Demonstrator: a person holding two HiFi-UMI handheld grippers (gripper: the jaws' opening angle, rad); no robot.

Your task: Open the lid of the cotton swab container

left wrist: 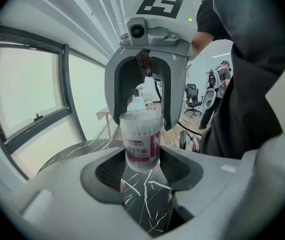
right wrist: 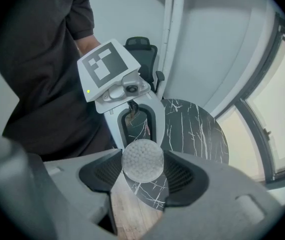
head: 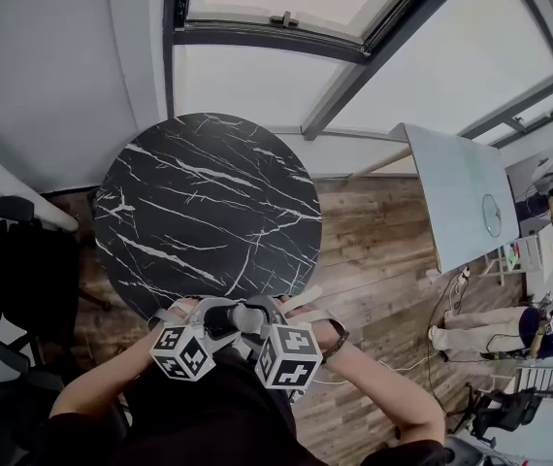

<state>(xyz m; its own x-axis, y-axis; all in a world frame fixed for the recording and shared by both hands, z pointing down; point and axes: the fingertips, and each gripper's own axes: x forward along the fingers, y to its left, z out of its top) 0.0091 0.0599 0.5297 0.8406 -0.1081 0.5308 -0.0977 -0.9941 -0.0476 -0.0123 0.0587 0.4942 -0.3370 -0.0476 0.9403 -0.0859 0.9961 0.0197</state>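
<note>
A round black table with white marble veining [head: 209,212] stands on a brown wooden plank floor [head: 374,260], with a large dark-framed window [head: 276,27] on its far side. A pale rectangular table [head: 461,197] stands to the right, and a black office chair [head: 19,260] to the left.

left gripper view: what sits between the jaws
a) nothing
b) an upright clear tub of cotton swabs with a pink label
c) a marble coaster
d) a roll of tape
B: the cotton swab container stands upright between the pads of the left gripper, swab tips showing through its clear wall above a pink label.
</note>
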